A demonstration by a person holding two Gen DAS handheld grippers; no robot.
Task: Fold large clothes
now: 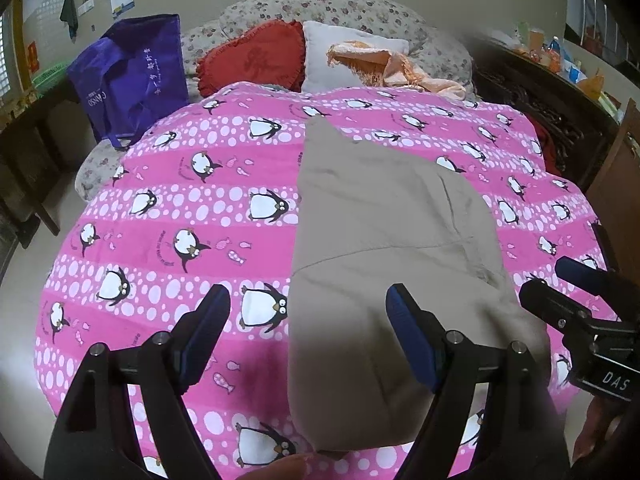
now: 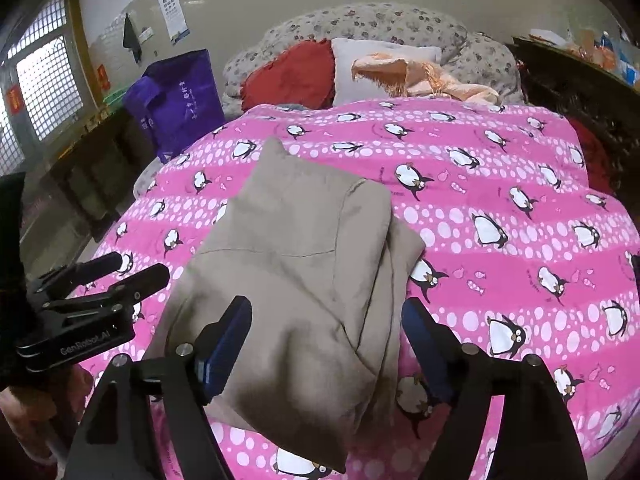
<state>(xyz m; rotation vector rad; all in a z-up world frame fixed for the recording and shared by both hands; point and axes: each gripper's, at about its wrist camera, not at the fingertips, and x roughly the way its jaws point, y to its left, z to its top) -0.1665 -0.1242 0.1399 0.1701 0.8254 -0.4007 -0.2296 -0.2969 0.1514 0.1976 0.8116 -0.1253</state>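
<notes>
A beige garment point(image 1: 384, 240) lies folded into a long narrow stack on the pink penguin bedspread point(image 1: 168, 216), running from the near edge toward the pillows. It also shows in the right wrist view point(image 2: 296, 264). My left gripper point(image 1: 308, 304) is open and empty, hovering above the garment's near left edge. My right gripper point(image 2: 326, 318) is open and empty above the garment's near right part. The right gripper also shows at the right edge of the left wrist view point(image 1: 560, 276), and the left gripper at the left edge of the right wrist view point(image 2: 136, 266).
A purple tote bag point(image 1: 132, 76) stands at the bed's far left. A red heart cushion point(image 1: 252, 60), a white pillow point(image 1: 344, 52) and an orange cloth point(image 1: 396, 68) lie at the head. A dark wooden cabinet point(image 1: 560, 92) with clutter stands on the right.
</notes>
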